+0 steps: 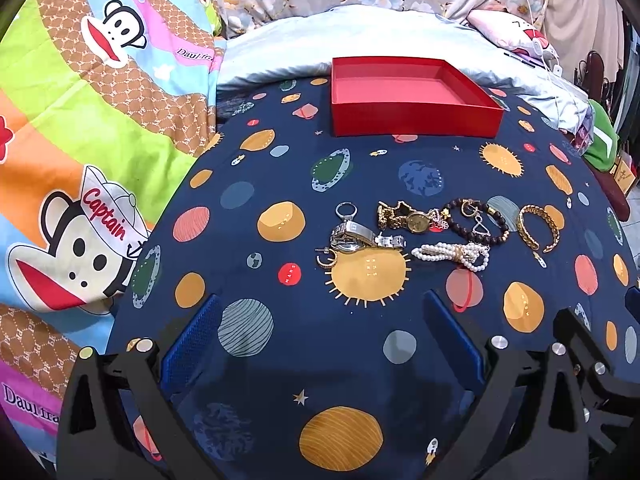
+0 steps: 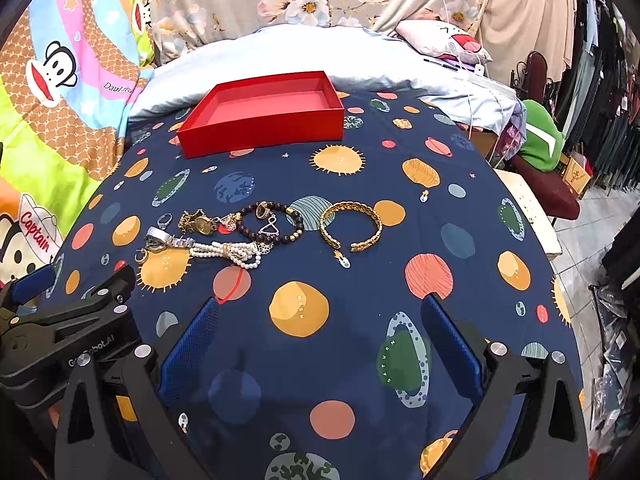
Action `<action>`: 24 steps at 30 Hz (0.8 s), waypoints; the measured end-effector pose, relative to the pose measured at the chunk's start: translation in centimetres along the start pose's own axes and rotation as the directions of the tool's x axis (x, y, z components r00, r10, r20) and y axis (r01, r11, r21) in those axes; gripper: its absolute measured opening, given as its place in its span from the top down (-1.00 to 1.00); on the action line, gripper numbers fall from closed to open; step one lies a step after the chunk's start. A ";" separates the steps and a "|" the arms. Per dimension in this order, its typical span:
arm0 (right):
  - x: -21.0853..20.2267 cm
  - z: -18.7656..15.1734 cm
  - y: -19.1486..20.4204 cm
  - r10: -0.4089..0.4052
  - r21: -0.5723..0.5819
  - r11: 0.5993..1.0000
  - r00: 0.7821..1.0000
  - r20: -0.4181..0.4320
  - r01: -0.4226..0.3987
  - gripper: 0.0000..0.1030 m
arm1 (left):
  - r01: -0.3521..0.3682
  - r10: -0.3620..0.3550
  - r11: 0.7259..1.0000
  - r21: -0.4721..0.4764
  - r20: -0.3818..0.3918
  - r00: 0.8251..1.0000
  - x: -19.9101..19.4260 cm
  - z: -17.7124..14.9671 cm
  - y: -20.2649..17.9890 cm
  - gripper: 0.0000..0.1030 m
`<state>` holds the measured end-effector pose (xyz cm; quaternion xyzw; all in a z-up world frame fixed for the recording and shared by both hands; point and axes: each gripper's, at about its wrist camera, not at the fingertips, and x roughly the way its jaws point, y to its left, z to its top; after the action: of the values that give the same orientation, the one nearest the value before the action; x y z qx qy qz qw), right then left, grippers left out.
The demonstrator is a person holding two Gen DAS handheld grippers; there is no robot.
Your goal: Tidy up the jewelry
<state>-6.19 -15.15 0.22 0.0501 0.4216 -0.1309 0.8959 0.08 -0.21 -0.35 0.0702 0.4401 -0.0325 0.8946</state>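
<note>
An empty red box (image 1: 416, 122) (image 2: 264, 136) sits at the far side of a navy planet-print cloth. In front of it lies a row of jewelry: a silver watch (image 1: 356, 238) (image 2: 160, 238), a gold watch (image 1: 404, 218) (image 2: 198, 222), a dark bead bracelet (image 1: 478, 220) (image 2: 272, 222), a pearl bracelet (image 1: 452, 254) (image 2: 228, 252) and a gold cuff bangle (image 1: 538, 226) (image 2: 352, 226). A silver ring (image 1: 346, 211) and a small gold hoop (image 1: 327, 260) lie at the left end. My left gripper (image 1: 322, 324) and right gripper (image 2: 320, 326) both stand open above the cloth, short of the jewelry, holding nothing.
A cartoon monkey blanket (image 1: 92, 140) lies to the left, with pale blue bedding (image 1: 360, 44) and a floral sheet behind the box. At the right are a green cushion on a chair (image 2: 540, 148), hanging clothes (image 2: 604, 92) and a tiled floor. The left gripper's body (image 2: 72, 320) shows in the right wrist view.
</note>
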 end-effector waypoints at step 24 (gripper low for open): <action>0.3 0.4 0.3 -0.001 -0.008 1.000 1.000 -0.011 0.001 -0.90 | 0.018 -0.018 1.000 -0.022 0.015 1.000 0.5 0.1 0.3 -0.90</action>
<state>-5.59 -14.99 0.23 0.0468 0.4270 -0.1294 0.8937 0.53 0.07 -0.64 0.0561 0.4343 -0.0362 0.8983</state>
